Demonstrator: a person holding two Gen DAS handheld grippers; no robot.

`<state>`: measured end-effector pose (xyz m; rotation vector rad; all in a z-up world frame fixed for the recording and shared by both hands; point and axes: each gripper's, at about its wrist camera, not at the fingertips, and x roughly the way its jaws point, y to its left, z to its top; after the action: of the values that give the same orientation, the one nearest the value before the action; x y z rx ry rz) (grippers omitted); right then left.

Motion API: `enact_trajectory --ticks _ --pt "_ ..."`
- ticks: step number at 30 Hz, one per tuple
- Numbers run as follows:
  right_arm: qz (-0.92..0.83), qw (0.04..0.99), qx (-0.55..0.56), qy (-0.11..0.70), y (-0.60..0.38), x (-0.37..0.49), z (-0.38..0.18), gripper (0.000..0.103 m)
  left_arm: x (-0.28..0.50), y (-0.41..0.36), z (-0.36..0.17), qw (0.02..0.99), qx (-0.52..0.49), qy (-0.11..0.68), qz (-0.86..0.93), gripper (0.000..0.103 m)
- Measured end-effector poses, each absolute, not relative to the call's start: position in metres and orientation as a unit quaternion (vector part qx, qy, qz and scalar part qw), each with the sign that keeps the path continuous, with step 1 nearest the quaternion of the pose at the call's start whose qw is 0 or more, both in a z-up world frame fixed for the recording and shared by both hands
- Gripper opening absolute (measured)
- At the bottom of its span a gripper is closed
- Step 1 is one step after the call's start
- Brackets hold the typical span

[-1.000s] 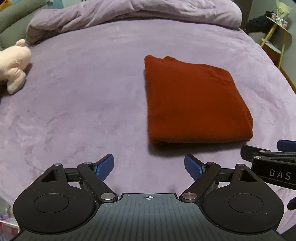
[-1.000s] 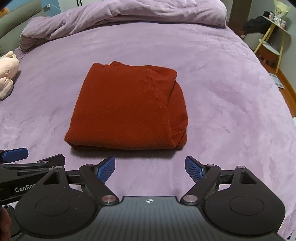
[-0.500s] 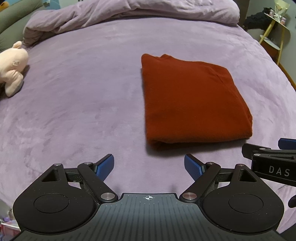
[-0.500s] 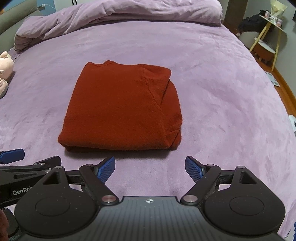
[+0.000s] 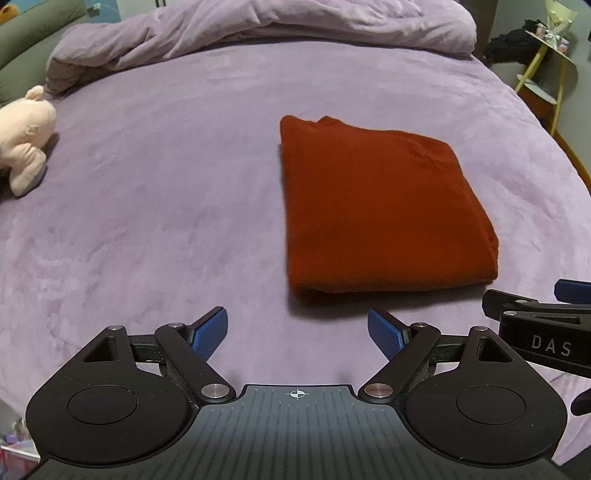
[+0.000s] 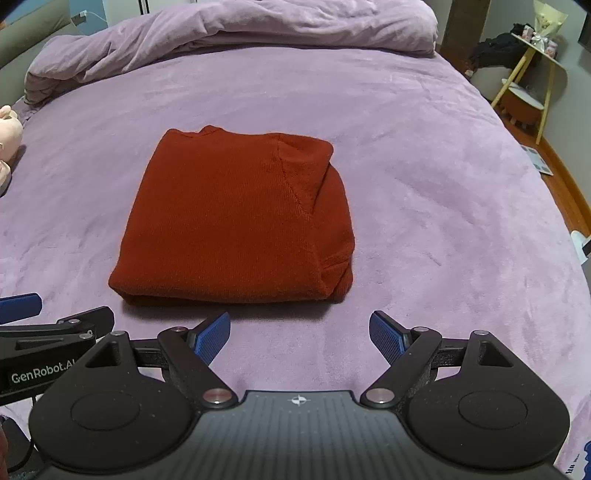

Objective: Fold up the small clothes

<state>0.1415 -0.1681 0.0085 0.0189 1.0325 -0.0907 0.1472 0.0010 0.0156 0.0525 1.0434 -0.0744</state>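
Note:
A rust-red knit garment (image 5: pixel 380 210) lies folded into a thick rectangle on the purple bedspread (image 5: pixel 147 206); the right wrist view shows the same garment (image 6: pixel 236 221) straight ahead. My left gripper (image 5: pixel 297 332) hovers open over bare bedspread, just short of the fold's near left corner, nothing between its blue pads. In its own view my right gripper (image 6: pixel 301 334) is open too, a little short of the garment's near edge and empty. Each gripper shows at the other view's edge: the right gripper (image 5: pixel 576 291) and the left gripper (image 6: pixel 18 306).
A pink plush toy (image 5: pixel 24 140) lies at the left edge of the bed. A bunched purple duvet (image 5: pixel 266 26) runs along the far side. Beyond the bed's right edge stands a yellow-legged side table (image 6: pixel 532 77) with small items.
Both views have shifted slightly, so the garment sits a little lower and further left in frame. Both grippers remain open and empty.

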Motion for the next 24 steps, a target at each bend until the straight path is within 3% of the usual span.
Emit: enact_trajectory --ticks 24 --pt "-0.043 0.875 0.002 0.483 -0.1672 0.1385 0.0146 0.083 0.1452 -0.0013 0.022 0.871 0.025 0.49 -0.039 0.088"
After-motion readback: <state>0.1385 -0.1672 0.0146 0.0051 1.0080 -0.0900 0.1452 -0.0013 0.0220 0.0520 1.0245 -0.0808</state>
